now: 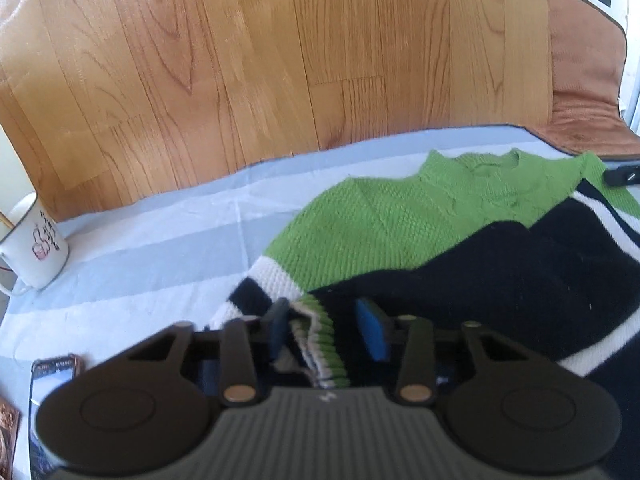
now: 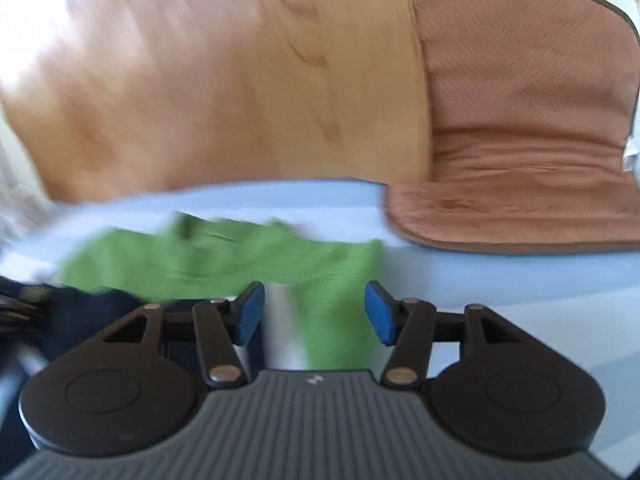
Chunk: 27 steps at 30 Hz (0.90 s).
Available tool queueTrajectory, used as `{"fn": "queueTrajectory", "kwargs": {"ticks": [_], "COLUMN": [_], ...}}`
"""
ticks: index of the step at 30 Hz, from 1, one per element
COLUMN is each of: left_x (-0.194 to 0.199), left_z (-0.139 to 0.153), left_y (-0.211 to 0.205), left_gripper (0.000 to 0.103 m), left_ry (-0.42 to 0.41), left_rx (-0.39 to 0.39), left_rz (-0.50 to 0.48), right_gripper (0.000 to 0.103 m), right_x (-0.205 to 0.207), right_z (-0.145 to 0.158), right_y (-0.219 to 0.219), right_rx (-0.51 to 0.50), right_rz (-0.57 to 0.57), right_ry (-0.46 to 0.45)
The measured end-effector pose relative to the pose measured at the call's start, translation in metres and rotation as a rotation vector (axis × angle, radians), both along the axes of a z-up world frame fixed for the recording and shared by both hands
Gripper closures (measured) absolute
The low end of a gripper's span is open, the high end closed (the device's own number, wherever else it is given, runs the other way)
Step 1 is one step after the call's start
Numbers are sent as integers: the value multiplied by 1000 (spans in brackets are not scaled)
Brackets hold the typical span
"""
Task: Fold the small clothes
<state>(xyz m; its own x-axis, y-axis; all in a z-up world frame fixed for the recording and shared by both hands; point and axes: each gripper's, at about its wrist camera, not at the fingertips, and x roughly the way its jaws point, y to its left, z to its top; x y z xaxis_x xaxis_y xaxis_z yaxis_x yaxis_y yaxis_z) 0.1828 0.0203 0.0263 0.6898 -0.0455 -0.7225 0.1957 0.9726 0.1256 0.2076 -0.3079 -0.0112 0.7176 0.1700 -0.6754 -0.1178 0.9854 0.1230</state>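
A small knit sweater (image 1: pixel 400 224), green at the top with white and black stripes below, lies on a pale blue striped cloth (image 1: pixel 160 248). My left gripper (image 1: pixel 326 330) is open, its blue pads on either side of a green ribbed sleeve cuff (image 1: pixel 320 340) that lies between the jaws. My right gripper (image 2: pixel 314 316) is open above the sweater's green right shoulder and sleeve (image 2: pixel 332 320), which shows blurred in the right wrist view. Nothing is gripped by it.
A white enamel mug (image 1: pixel 36 248) stands at the left edge of the cloth. A phone (image 1: pixel 52 376) lies at the near left. A wooden board (image 1: pixel 280 60) rises behind. A brown cushion (image 2: pixel 520 120) sits at the right, and a black object (image 1: pixel 622 174) by the sweater's far right.
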Motion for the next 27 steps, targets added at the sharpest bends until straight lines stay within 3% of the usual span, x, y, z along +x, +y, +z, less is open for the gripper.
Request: {"fn": "queueTrajectory", "kwargs": {"ticks": [1,2,3,6,8,9,11,13,15,20,24,27], "left_x": [2,3,2,4,14,21,20,15,3,-52,-106,-147], "left_z": [0,2,4,5,-5,-13,-18,-15,-2,37,46,42], "left_y": [0,0,-1,-8,-16,-19,-29,-32,-19,53,111,143], "left_gripper": [85,88,89,89,88,85,79,76,70,60,56,55], "left_ry": [-5,-9,-18,-60,-31,-12,-55,-53,-57,-152,-173,-181], "left_rx": [2,-4,-9,-3,12,36,115,129,88,-52,-163,-221], "left_rz": [-1,-4,-7,-13,0,21,37,22,3,95,185,245], "right_gripper": [76,87,93,94,94,93,91,77,62,62,62,62], "right_x": [4,3,-1,-14,-10,-8,-12,-16,-24,-48,-56,-64], "right_z": [-7,-10,-7,5,-6,-16,-21,-13,1,33,44,44], "right_y": [0,-2,-5,-32,-54,-55,-47,-47,-50,-31,19,78], "right_rx": [-16,-39,-31,27,113,108,50,36,62,158,237,240], "right_rz": [7,2,1,-98,-157,-167,-156,-164,-191,-98,76,244], "right_ry": [18,5,-27,-131,-75,-36,-63,-59,-82,-120,-81,-48]}}
